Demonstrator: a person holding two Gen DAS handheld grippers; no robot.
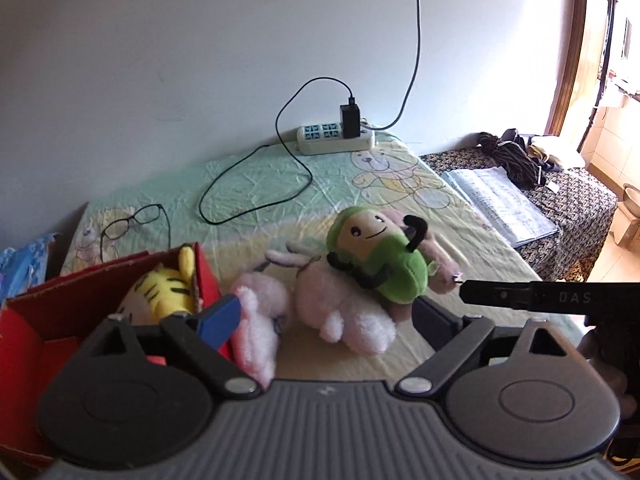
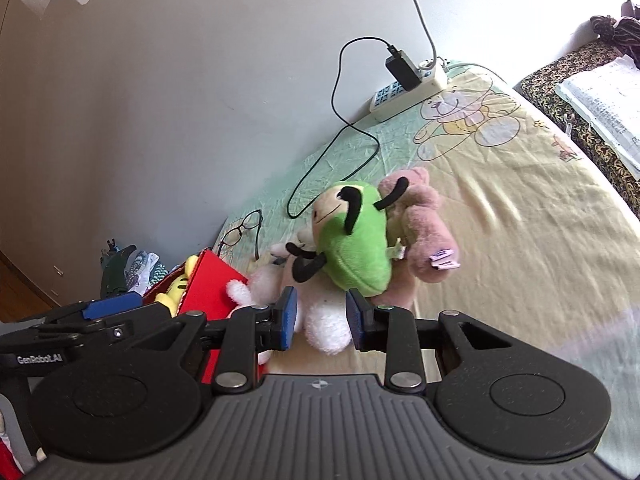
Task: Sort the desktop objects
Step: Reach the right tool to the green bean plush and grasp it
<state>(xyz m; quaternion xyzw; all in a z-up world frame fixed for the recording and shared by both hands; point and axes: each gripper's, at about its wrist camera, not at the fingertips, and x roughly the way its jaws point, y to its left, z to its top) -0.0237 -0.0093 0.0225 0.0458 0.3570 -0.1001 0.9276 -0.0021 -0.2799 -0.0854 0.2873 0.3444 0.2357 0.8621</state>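
Observation:
A pile of plush toys lies on the cartoon bedsheet [image 1: 280,184]. A green plush [image 1: 384,268] [image 2: 356,248] rests on a white plush [image 1: 340,304] [image 2: 324,328], with a dusty pink plush [image 2: 424,232] behind them and a pale pink fluffy one [image 1: 260,320] to the left. A red box [image 1: 24,344] [image 2: 212,288] at the left holds a yellow tiger plush [image 1: 160,292]. My left gripper [image 1: 324,320] is open wide just before the pile. My right gripper [image 2: 321,320] is open, and the white plush's lower end shows between its pads.
Black glasses [image 1: 132,220] lie behind the box. A white power strip [image 1: 336,138] with a black charger and a looping cable sits by the wall. An open book [image 1: 500,204] lies on a dark patterned cloth at the right, with bare sheet beside the pile.

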